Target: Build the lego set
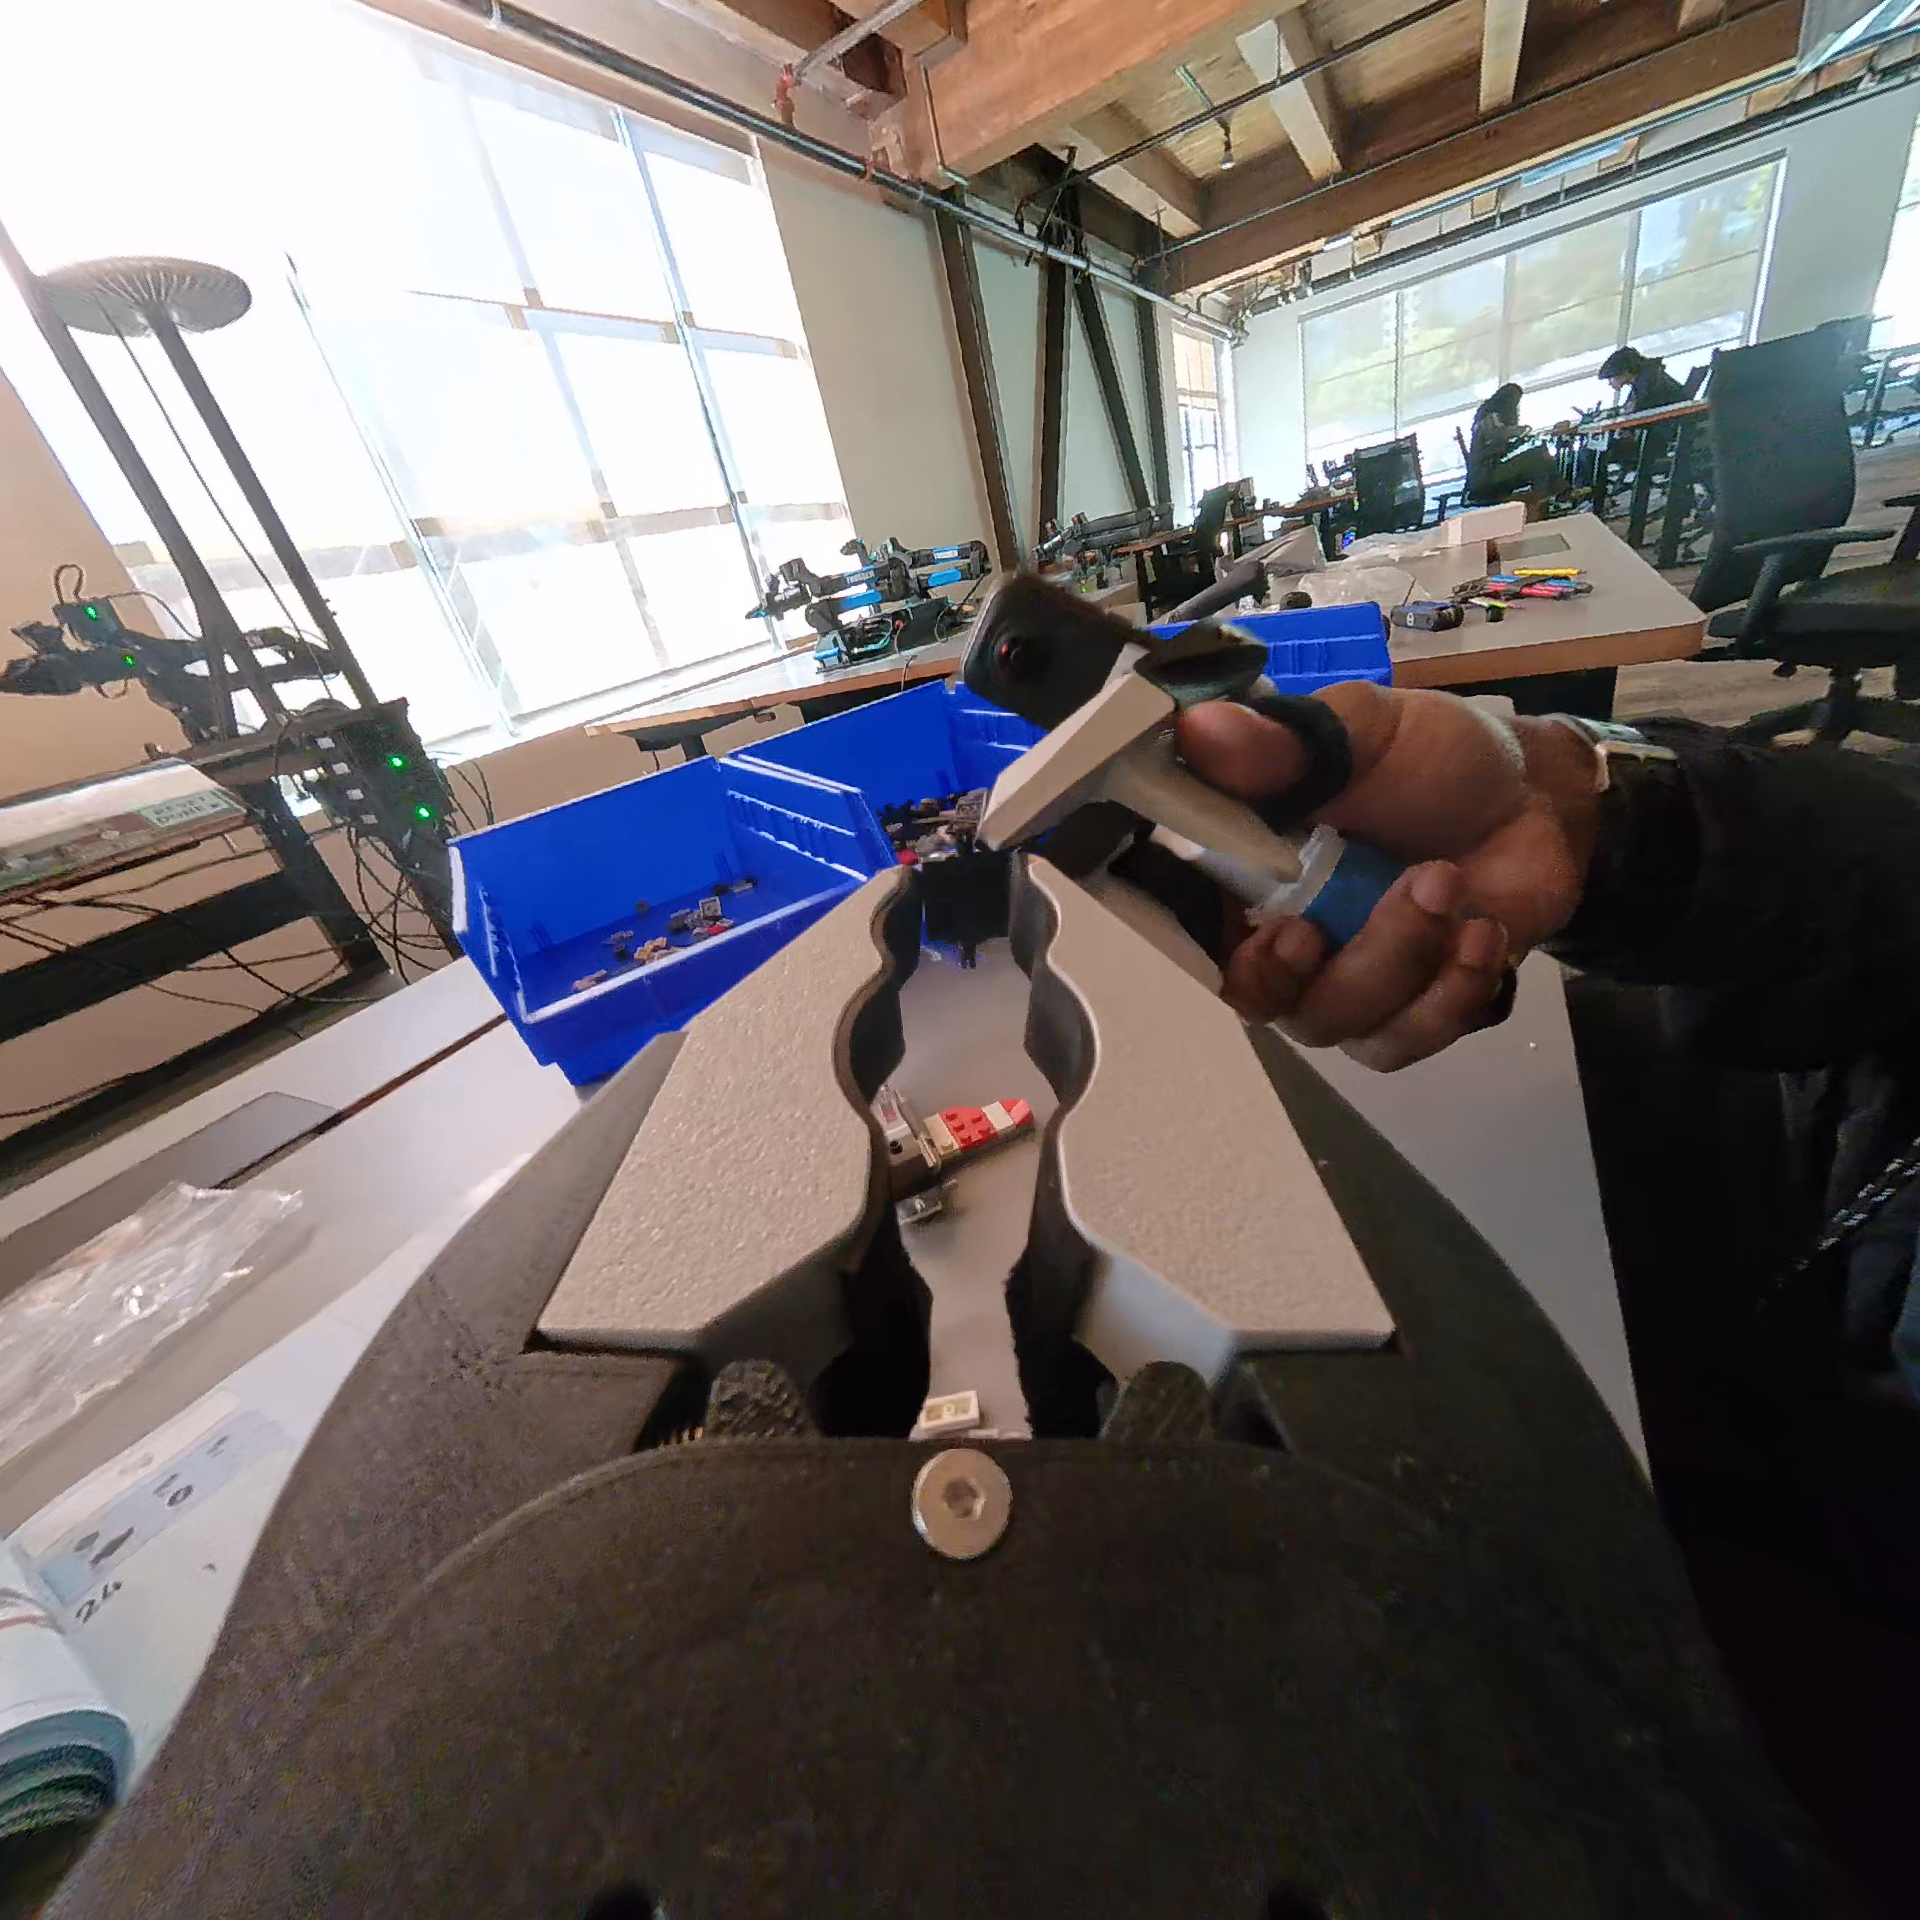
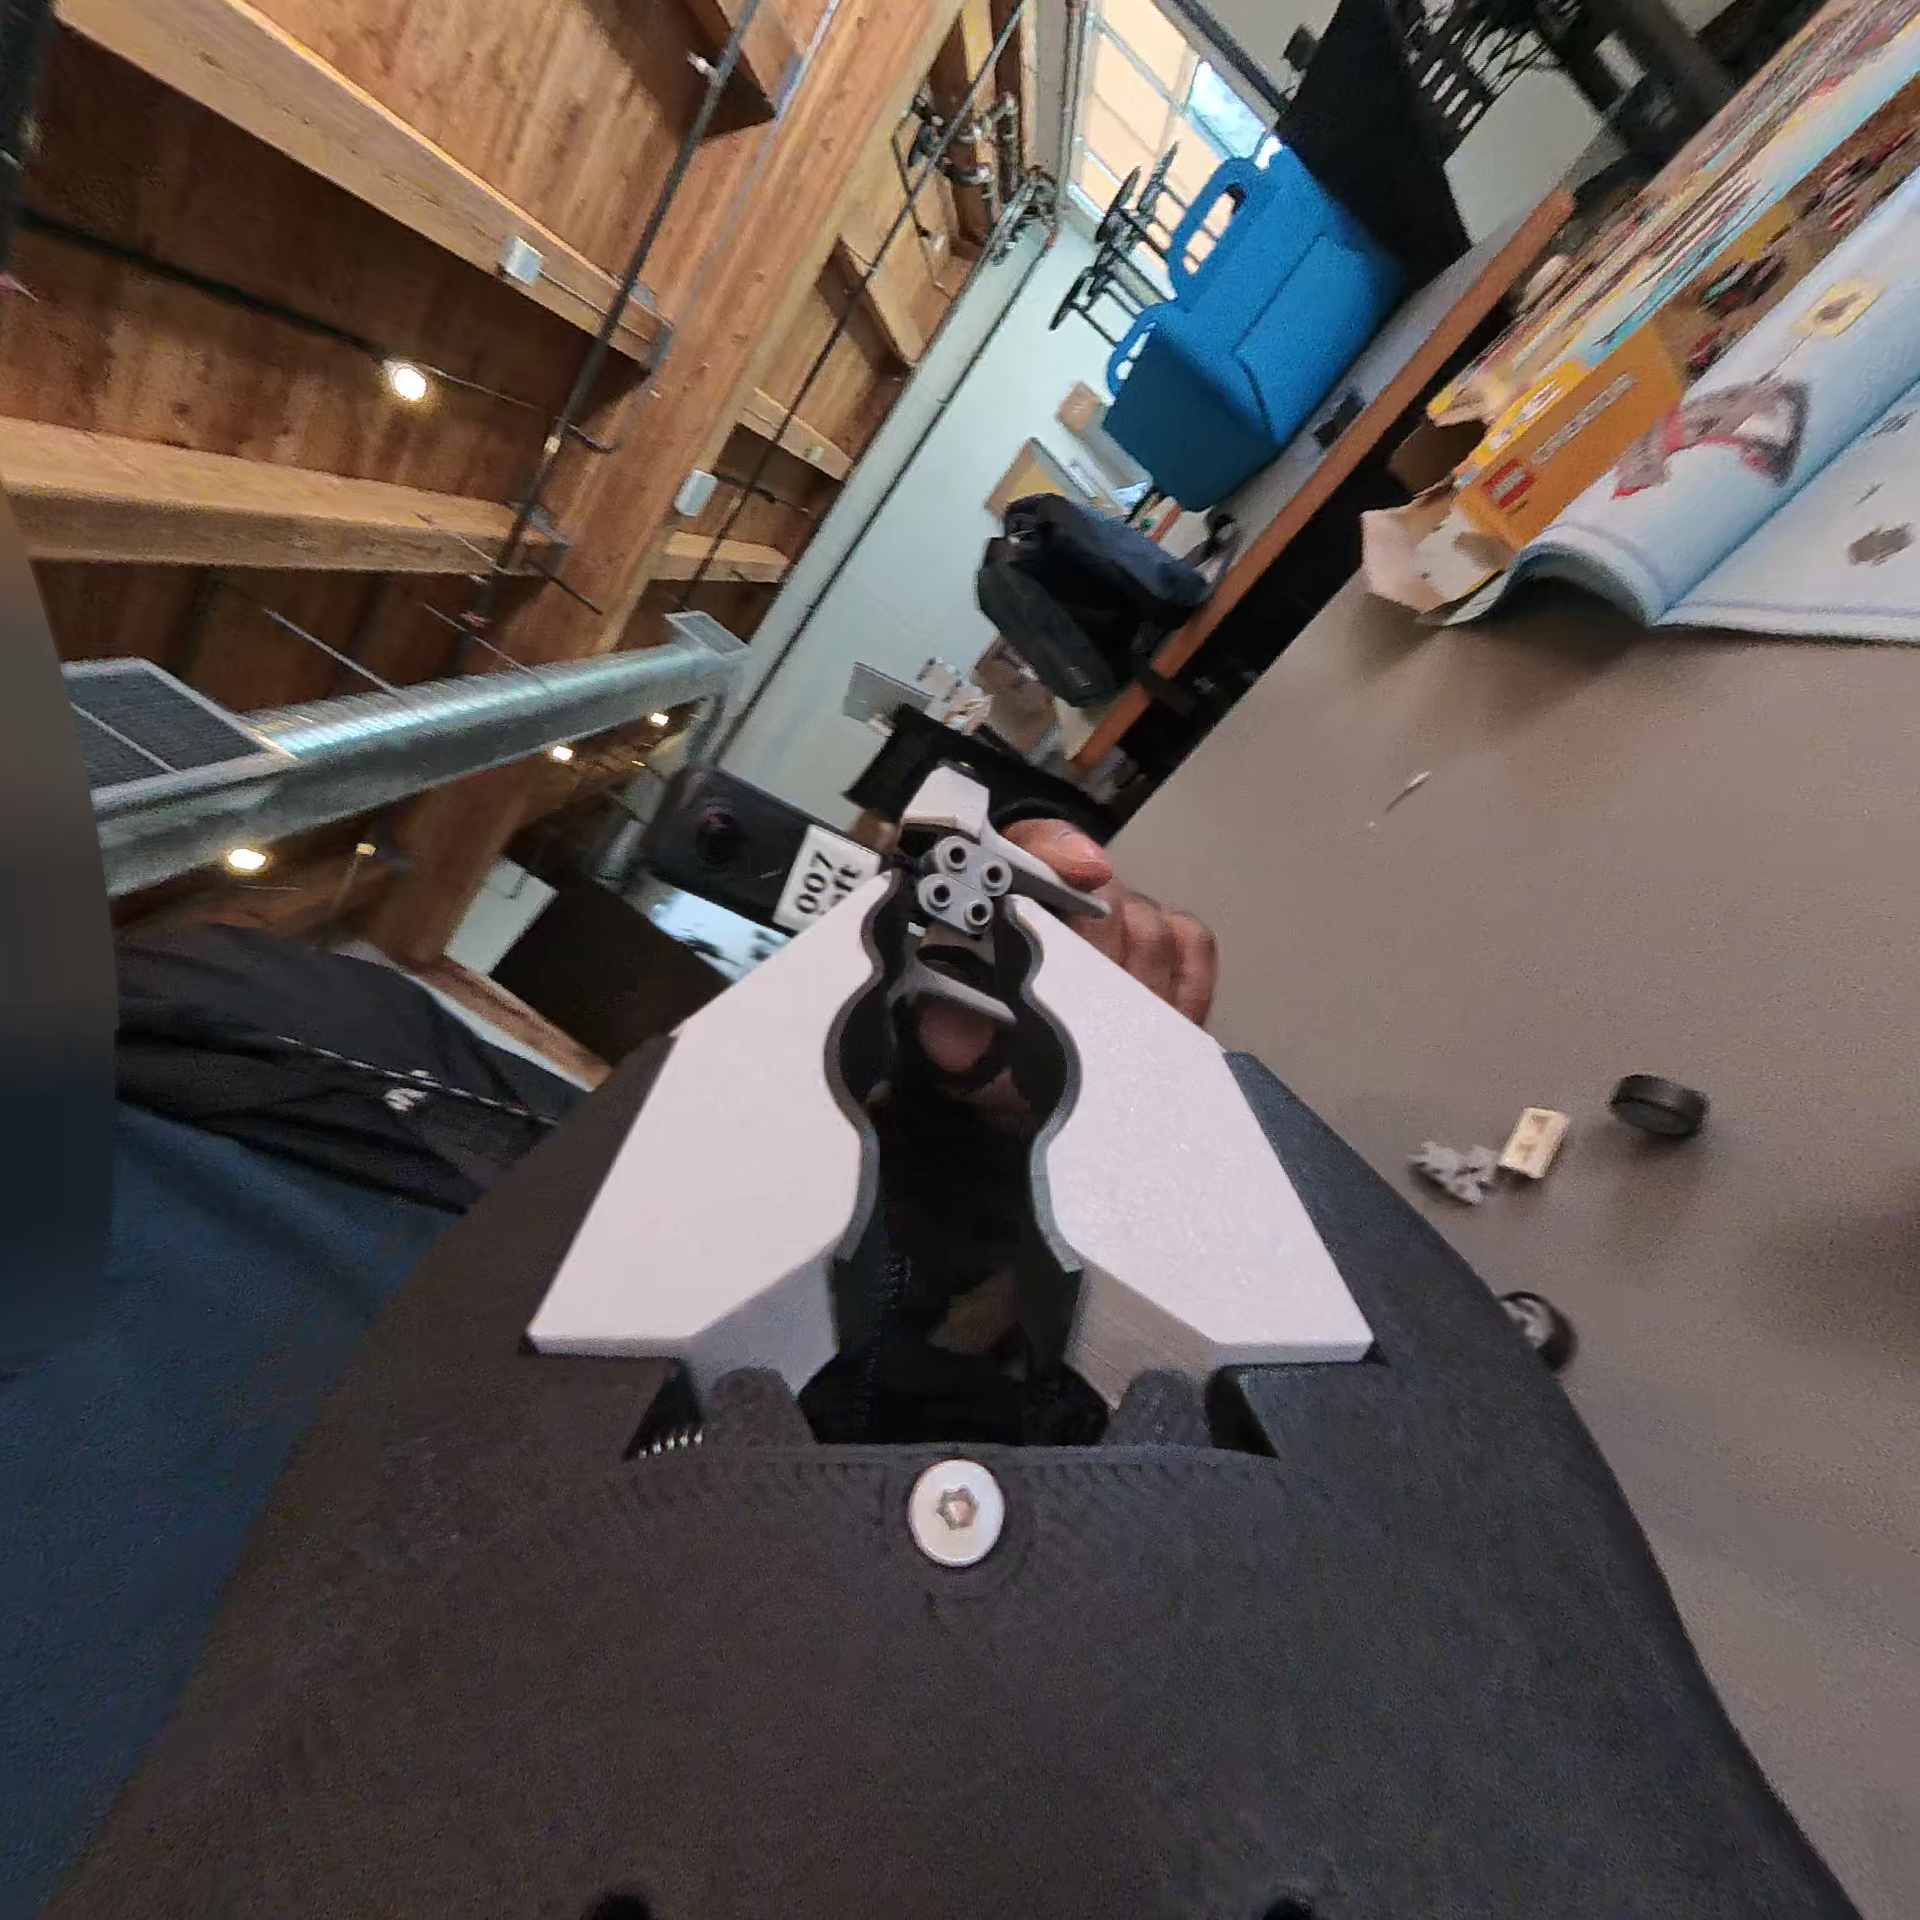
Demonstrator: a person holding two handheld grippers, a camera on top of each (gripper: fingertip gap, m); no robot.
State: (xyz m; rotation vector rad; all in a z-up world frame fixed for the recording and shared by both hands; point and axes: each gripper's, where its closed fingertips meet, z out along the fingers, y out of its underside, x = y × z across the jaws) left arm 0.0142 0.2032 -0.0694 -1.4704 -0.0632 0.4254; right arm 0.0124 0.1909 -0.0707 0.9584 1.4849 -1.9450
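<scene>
My left gripper [image 1: 966, 883] is raised above the grey table [image 1: 1455, 1143], jaws close together on a small black Lego piece [image 1: 966, 904]. My right gripper [image 2: 956, 894] is shut on a grey two-by-two piece [image 2: 956, 888] whose studs face its camera. The right gripper also shows in the left wrist view [image 1: 992, 831], held in a hand, its tip touching the black piece. The left gripper shows beyond in the right wrist view [image 2: 961, 805]. A red and white Lego assembly [image 1: 982, 1127] lies on the table below.
Two blue bins [image 1: 665, 894] with loose pieces stand behind. A white tile [image 1: 951, 1413], a plastic bag [image 1: 135, 1278], a black tyre [image 2: 1657, 1107], a tan piece [image 2: 1532, 1143] and a small grey piece [image 2: 1449, 1169] lie on the table. An open booklet [image 2: 1787, 499] and a box [image 2: 1558, 436] lie farther off. The tips of both grippers are at nearly the same place.
</scene>
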